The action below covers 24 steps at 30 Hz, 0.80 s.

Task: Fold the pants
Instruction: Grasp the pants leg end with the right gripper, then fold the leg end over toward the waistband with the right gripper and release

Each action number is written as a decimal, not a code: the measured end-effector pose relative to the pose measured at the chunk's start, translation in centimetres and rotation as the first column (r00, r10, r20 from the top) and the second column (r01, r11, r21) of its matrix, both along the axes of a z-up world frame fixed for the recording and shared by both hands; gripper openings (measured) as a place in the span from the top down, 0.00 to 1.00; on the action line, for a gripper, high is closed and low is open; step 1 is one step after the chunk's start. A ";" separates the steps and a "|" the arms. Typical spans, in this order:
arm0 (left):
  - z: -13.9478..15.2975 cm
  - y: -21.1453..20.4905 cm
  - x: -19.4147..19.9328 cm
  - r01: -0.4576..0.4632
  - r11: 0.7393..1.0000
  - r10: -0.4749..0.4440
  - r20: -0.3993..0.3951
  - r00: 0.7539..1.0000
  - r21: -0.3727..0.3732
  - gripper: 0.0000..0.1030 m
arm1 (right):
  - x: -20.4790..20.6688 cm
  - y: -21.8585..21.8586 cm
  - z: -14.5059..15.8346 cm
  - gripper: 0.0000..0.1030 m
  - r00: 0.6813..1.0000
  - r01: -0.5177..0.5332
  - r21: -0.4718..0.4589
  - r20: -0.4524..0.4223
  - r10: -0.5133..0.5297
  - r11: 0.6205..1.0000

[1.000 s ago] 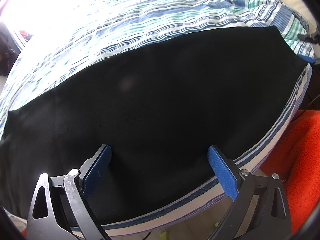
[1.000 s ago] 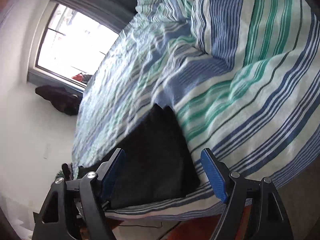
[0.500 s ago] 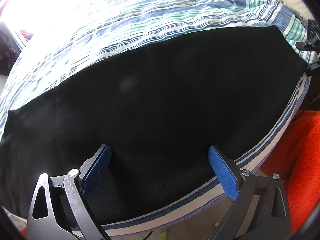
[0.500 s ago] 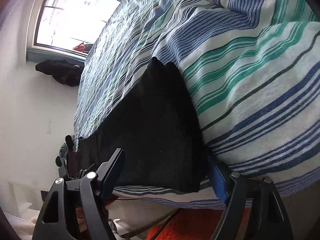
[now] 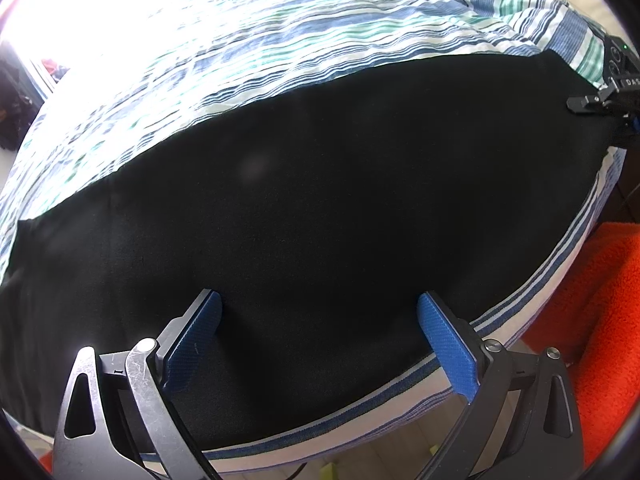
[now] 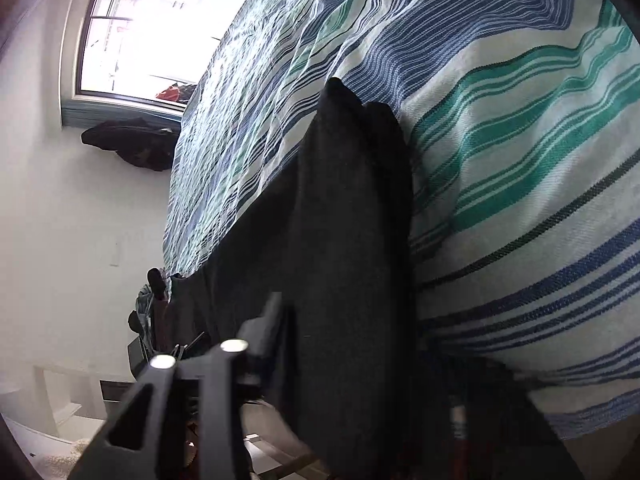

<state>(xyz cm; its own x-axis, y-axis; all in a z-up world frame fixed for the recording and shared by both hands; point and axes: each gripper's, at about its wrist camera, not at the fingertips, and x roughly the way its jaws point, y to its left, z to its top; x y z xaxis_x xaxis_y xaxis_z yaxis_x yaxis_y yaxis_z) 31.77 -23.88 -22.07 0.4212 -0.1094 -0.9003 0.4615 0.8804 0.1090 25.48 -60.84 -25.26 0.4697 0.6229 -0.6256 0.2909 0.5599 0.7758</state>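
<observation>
Black pants lie flat along the near edge of a striped bed. My left gripper is open, its blue pads hovering over the pants' middle near the bed edge. My right gripper has closed its jaws around the pants' end at the right edge of the bed; its right finger is hidden behind the cloth. The right gripper also shows at the far right of the left wrist view, at the pants' end.
The bed has a blue, green and white striped cover. An orange rug lies on the floor to the right. A bright window and dark clothes are at the far wall.
My right gripper moved forward onto the pants' end and closed on it. My left gripper stayed open over the pants' middle, barely moving.
</observation>
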 end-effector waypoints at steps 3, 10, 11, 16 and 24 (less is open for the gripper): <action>0.0 0.0 0.1 0.001 1.000 -0.001 -0.004 1.000 -0.003 0.04 | -0.1 0.1 1.2 0.83 0.998 0.023 0.039 0.059 -0.025 0.999; 1.0 1.2 0.9 -0.012 0.998 0.008 -0.066 0.998 -0.060 0.02 | -0.3 2.5 7.0 0.83 0.980 0.004 0.099 0.197 -0.023 0.995; 1.7 1.9 1.2 -0.027 0.996 0.020 -0.086 0.996 -0.083 0.02 | -0.1 3.1 8.1 0.83 0.976 -0.007 0.095 0.216 -0.014 0.995; 5.4 8.8 2.5 -0.169 0.966 0.155 -0.082 0.984 -0.194 0.02 | 1.5 8.6 14.4 0.83 0.942 -0.087 0.070 0.329 0.059 0.994; 7.3 23.2 -0.2 -0.376 0.885 0.384 -0.025 0.923 -0.275 0.02 | 5.6 22.6 18.5 0.83 0.901 -0.198 0.097 0.411 0.142 0.975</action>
